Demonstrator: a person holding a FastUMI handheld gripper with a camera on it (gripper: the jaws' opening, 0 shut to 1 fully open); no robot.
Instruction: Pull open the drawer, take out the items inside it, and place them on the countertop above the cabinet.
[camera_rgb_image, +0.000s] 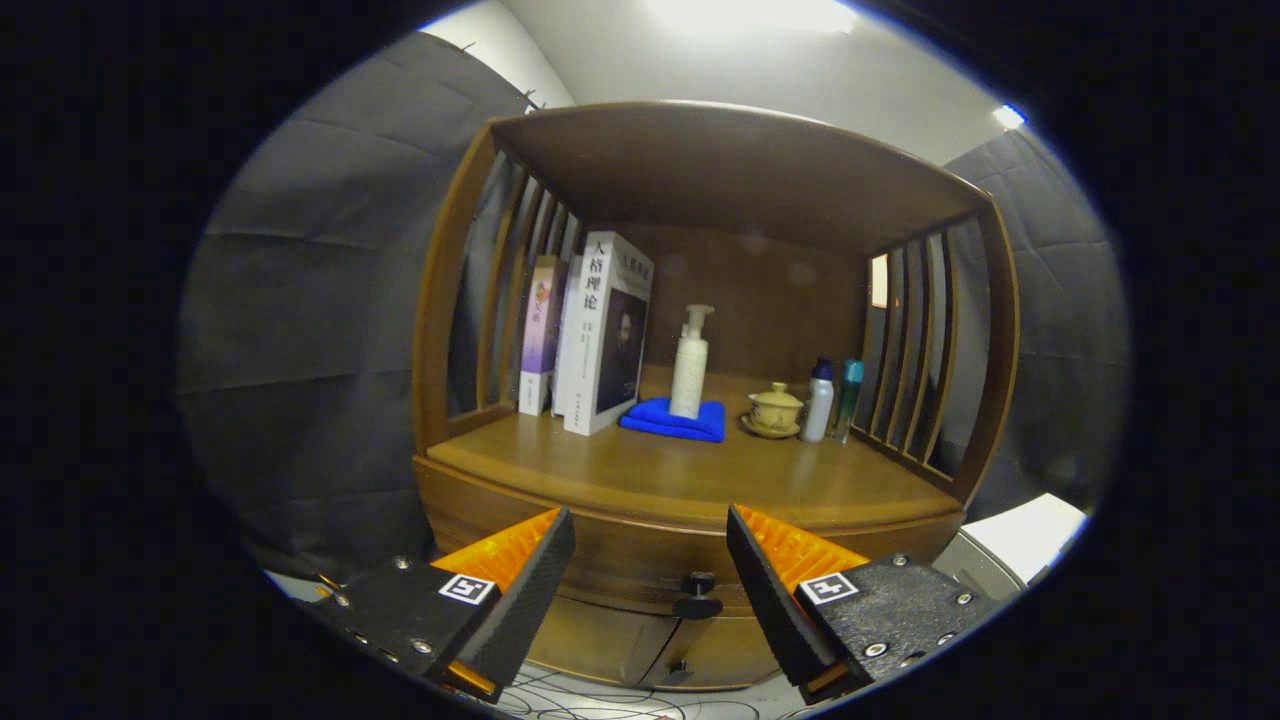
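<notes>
Gripper (650, 560) spread wide, holding nothing, short of knob (697, 596) on shut drawer (640, 560). Risk: small knob, off-centre closing, fingers slipping off.

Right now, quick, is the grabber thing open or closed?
Hand-held gripper: open, holding nothing; the drawer knob sits between its fingers, just ahead, untouched.

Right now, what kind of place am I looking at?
Probably a staged home corner in a booth: a wooden cabinet holding books, a pump bottle and a lidded teacup. The open gripper faces its drawer knob.
</notes>
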